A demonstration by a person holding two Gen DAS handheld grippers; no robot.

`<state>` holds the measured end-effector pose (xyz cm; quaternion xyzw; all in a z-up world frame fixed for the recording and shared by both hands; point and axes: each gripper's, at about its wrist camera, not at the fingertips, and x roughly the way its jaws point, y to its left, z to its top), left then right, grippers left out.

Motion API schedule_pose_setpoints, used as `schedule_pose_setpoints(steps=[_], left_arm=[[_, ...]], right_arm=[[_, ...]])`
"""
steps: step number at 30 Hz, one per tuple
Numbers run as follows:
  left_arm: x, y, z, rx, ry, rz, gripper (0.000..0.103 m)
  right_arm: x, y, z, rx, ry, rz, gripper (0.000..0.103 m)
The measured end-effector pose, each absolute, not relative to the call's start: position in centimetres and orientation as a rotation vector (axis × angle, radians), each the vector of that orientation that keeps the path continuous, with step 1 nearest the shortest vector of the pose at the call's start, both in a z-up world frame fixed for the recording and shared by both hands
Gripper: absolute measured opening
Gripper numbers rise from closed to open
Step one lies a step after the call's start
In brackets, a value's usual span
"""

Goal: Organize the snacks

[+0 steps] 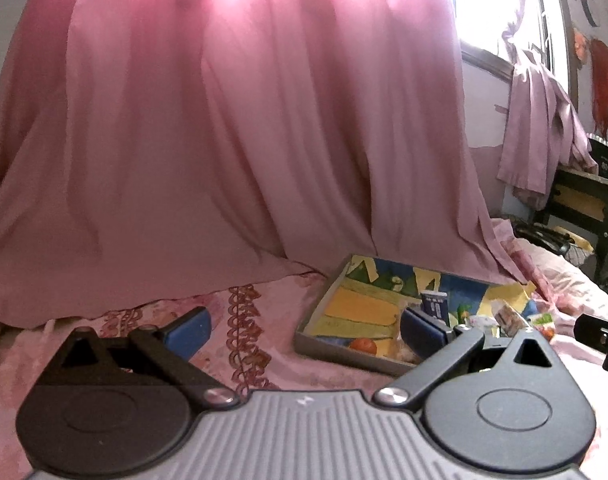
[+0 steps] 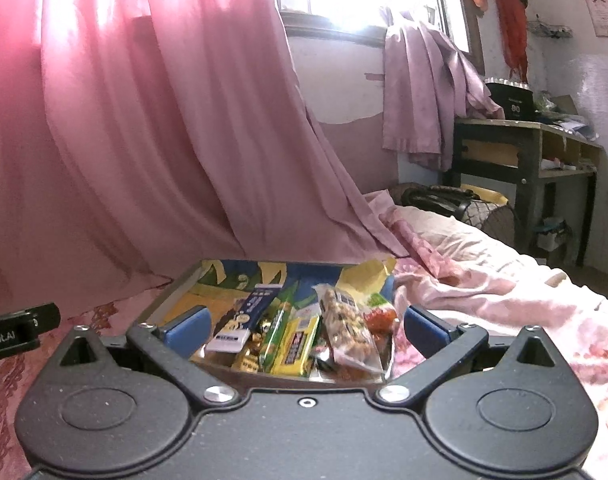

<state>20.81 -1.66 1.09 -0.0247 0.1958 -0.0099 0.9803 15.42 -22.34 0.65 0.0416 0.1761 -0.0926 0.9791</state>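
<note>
Both grippers are sitting low over the bed [image 2: 504, 292], fingers spread wide, nothing between them. Left gripper [image 1: 304, 330] is hanging over bare pink sheet, its blue pads [image 1: 188, 330] well apart; its right pad is overlapping the tray's near corner in view, contact unclear. Right gripper [image 2: 304, 326] is pointing straight at the tray [image 2: 172, 296], one blue pad [image 2: 186, 326] on each side of the snack pile, not gripping anything.

Tray is lying flat on the bed, near the hem of the pink curtain [image 2: 144, 140]. Its floor is showing a yellow, blue and green print. Snacks are all bunching in the tray's end nearest the right gripper; the far end is showing only print.

In the pile, from the right wrist view:
- blue-and-white packet [image 2: 244, 316], lying lengthwise on the left side
- green stick pack [image 2: 278, 328] just beside it
- yellow bar [image 2: 296, 346] touching the green one
- clear bag of nuts [image 2: 350, 326] leaning over the right side
- red-orange packet [image 2: 380, 318] at the right edge, against the tray wall
- small gold-wrapped sweets [image 2: 250, 360] at the near wall, partly hidden

Left wrist view is showing the same tray [image 1: 324, 316] from its other side, blue packet [image 1: 434, 304] standing up, an orange round item [image 1: 364, 346] by the near wall.

Each gripper's black body is poking into the other's view at the edge. Dark bench [image 2: 524, 148] is standing in the far right room corner, cluttered on top; contents too small to tell.
</note>
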Motion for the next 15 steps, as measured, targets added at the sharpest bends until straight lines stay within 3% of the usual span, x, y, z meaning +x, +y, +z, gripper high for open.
schedule_pose_setpoints(steps=[15], left_arm=[[15.0,-1.3,1.1,-0.018,0.402,-0.048,0.103]], right_arm=[[8.9,-21.2,0.7,0.071,0.365,-0.155,0.102]])
